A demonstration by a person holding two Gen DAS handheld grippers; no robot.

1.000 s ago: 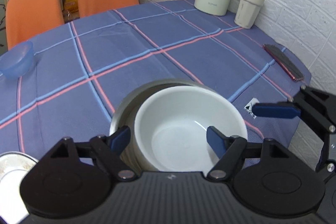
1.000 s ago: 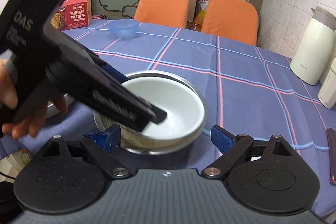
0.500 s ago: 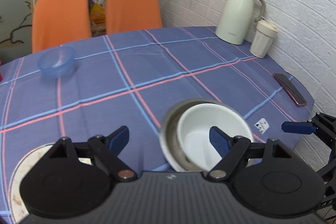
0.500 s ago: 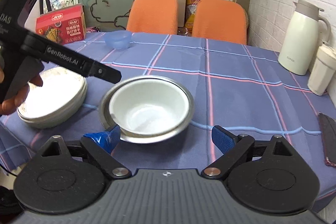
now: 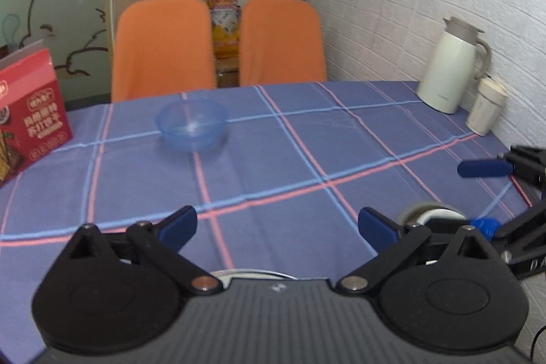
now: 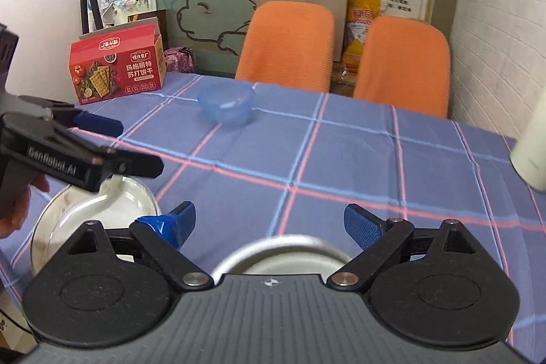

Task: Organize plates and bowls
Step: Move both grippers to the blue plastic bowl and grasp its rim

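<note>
A translucent blue bowl [image 5: 191, 123] [image 6: 227, 106] stands alone far across the checked tablecloth [image 5: 290, 159]. Under my right gripper [image 6: 271, 222], which is open and holds nothing, only the rim of a steel bowl [image 6: 283, 246] with a white bowl inside shows. The left wrist view catches that steel bowl [image 5: 426, 210] behind my right finger. My left gripper [image 5: 276, 227] is open and holds nothing. It hovers over a stack of white plates [image 6: 92, 210], whose edge [image 5: 252, 273] peeks out below it. The other tool appears in each view: left gripper [image 6: 136, 145], right gripper [image 5: 481, 197].
A red cracker box [image 6: 116, 70] stands at the table's far left. A white thermos [image 5: 450, 70] and a lidded cup [image 5: 486, 108] stand by the brick wall on the right. Two orange chairs [image 5: 163, 46] face the far edge. A hand [image 6: 17, 210] holds the left tool.
Both grippers have lifted and tilted up from the nested bowls. The left one has moved left, from over the white bowl to over the plate stack. Both stay open.
</note>
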